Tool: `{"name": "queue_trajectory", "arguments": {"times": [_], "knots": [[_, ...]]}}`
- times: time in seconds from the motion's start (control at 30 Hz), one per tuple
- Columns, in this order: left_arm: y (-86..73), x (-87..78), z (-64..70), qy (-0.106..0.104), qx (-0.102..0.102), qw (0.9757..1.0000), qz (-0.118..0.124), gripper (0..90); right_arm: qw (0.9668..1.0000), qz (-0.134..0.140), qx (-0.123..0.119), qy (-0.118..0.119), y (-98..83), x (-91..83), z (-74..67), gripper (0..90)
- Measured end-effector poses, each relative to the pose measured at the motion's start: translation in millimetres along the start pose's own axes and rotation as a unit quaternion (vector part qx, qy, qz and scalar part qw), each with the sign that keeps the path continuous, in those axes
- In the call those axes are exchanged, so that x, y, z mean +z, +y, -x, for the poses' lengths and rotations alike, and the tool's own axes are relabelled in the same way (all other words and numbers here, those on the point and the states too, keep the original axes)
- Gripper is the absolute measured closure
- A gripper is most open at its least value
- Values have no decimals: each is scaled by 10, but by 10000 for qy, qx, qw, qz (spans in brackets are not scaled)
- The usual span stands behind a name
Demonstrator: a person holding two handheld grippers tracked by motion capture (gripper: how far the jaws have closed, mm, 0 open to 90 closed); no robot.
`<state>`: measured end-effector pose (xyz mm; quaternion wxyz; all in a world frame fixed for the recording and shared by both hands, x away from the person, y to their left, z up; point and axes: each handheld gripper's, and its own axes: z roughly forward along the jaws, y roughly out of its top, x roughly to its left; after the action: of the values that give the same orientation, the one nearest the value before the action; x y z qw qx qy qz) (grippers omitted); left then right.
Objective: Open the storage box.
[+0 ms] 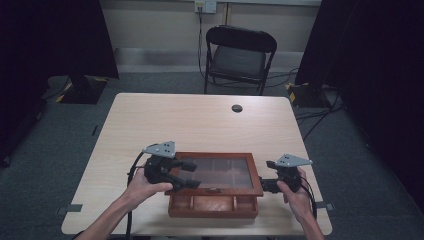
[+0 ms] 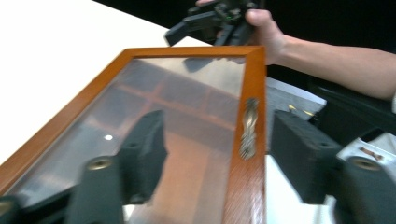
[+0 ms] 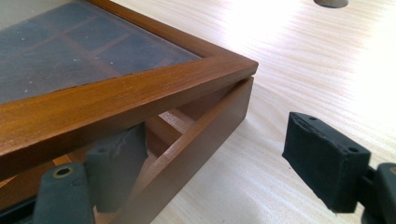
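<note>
A wooden box (image 1: 214, 205) with a glass lid (image 1: 220, 172) sits near the front edge of the table (image 1: 200, 120), about in the middle. The lid is up a little at the front, so there is a gap, and you can see the small rooms inside the box.

On the left, the left gripper (image 1: 184, 175) is at the lid's left front corner. In the left gripper view its jaws stand wide. One is over the glass and the other is out past the front rail, so the rail with its little metal handle (image 2: 248, 128) lies between them. They are not squeezing it.

The box's front wall is low and the lid frame hangs above it.

On the right, the right gripper (image 1: 272, 186) is at the right front corner of the box. In the right gripper view its jaws are wide too. One pad (image 3: 116, 165) is tucked in the gap under the lid (image 3: 116, 100), just above the box wall (image 3: 196, 140). The other pad (image 3: 327, 158) is out over the bare table (image 3: 299, 60). It holds nothing.

I think the step now is lifting the lid open, and it has only just begun. The next move needs both grippers to push up together on the front rail, slow and even, so the lid swings back and does not slip off a pad and bang down.
</note>
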<state>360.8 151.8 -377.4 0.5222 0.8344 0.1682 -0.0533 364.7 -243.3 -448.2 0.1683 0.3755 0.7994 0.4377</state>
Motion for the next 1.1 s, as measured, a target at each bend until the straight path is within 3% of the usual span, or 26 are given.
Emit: {"name": "queue_trajectory", "arguments": {"times": [0.03,0.1,0.2,0.43,0.5,0.67,0.83,0.97,1.1], "knots": [[-66,-74,-32,146,-62,9998,73,287,10000,-1,1,-17,4,-3,1,209],[-97,-109,-46,178,-115,9997,146,243,10000,9,24,-81,16,-7,0,196],[-151,-213,-100,429,-243,9982,328,232,9999,57,38,-137,51,1,-1,191],[-116,-346,-92,469,-175,9973,538,180,9995,281,86,-129,200,26,6,205],[-125,-368,-98,593,-216,9964,560,167,9994,303,77,-119,224,32,7,205],[-145,-384,-153,615,-214,9955,691,153,9995,293,80,-125,296,83,21,219],[-139,-415,-171,616,-186,9938,909,155,9994,315,99,-39,371,104,46,312],[-145,-444,-185,605,-220,9931,980,154,9994,324,142,-15,397,118,65,313],[-113,-464,-141,604,-105,9923,1081,156,9991,352,243,31,412,152,96,359]]}}
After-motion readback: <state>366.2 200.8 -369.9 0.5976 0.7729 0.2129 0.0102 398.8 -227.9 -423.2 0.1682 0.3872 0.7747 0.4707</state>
